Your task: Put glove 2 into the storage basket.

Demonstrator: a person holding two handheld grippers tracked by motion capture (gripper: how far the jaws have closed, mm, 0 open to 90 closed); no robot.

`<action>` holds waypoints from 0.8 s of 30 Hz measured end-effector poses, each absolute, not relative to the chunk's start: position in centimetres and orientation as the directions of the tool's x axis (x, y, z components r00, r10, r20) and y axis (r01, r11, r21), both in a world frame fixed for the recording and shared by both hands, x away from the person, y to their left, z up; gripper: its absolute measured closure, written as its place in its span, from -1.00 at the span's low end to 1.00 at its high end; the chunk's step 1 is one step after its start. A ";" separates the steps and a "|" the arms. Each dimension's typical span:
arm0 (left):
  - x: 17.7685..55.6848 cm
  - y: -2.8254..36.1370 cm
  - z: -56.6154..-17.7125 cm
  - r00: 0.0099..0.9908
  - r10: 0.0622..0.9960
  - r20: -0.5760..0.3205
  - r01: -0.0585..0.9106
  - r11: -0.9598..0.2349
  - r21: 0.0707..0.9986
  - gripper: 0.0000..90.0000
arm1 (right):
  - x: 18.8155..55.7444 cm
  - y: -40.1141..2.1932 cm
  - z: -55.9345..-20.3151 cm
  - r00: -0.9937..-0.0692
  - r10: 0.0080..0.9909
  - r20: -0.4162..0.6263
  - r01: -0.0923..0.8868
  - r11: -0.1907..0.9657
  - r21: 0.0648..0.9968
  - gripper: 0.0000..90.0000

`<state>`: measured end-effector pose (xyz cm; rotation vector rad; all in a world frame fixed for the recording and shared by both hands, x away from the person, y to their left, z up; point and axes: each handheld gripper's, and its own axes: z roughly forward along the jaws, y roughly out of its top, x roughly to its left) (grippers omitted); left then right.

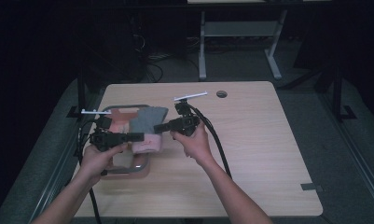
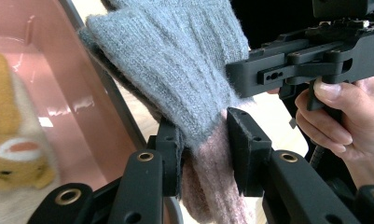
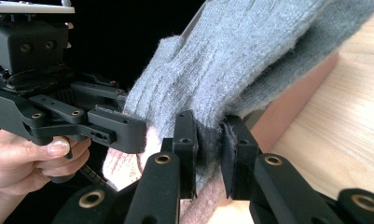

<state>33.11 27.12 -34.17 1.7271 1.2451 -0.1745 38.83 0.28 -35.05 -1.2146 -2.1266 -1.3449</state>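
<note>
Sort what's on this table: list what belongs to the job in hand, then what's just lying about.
In the job:
- grey and pink knitted sock, clamped by both
- left gripper
- right gripper

Lying about:
- pink tray
- yellow plush toy in the tray

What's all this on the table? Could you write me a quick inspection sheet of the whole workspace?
Surface: pale wooden table with a round hole near its far edge.
Job's things: grey and pink knitted cloth, held up over a pink tray.
Clutter: a yellow soft toy in the tray.
Grippers: left hand-held gripper and right hand-held gripper both clamp the cloth.
Cables: a black cable trails from the right one across the table.
Surroundings: dark room, a grey table frame behind.
</note>
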 end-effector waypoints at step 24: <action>33.2 31.1 -33.5 0.426 0.722 -0.545 0.798 -0.017 0.602 0.51 | 40.3 4.8 -35.7 -0.583 0.433 0.688 0.807 0.207 0.553 0.69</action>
